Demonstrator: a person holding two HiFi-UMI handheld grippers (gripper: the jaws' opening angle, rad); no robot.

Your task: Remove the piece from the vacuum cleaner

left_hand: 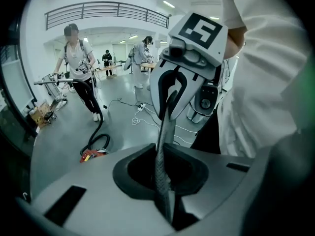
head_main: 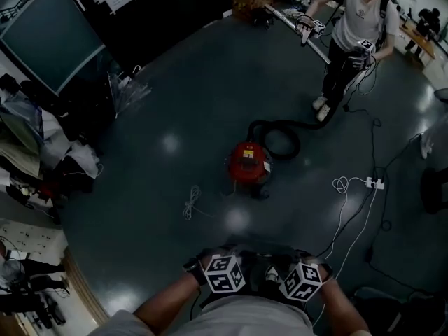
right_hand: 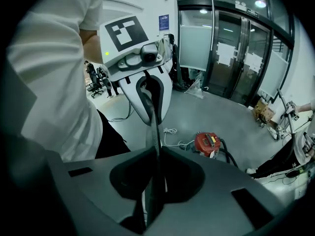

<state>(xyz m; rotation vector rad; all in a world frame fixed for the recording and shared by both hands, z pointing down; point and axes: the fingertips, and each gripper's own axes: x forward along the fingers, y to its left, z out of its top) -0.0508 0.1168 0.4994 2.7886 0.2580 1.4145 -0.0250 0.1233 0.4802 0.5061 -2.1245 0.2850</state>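
The left gripper and right gripper sit side by side, low and near, fingers pinched together on nothing. Open floor runs ahead to the red vacuum mid-room. Clutter lines the left edge, cables the right, with a person beyond.

The head view is dim, with pale glare spots on the floor. Both gripper views are brighter under ceiling lamps, bent and black at the edges.

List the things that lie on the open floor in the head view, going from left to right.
coiled white cable → red vacuum cleaner → white power strip
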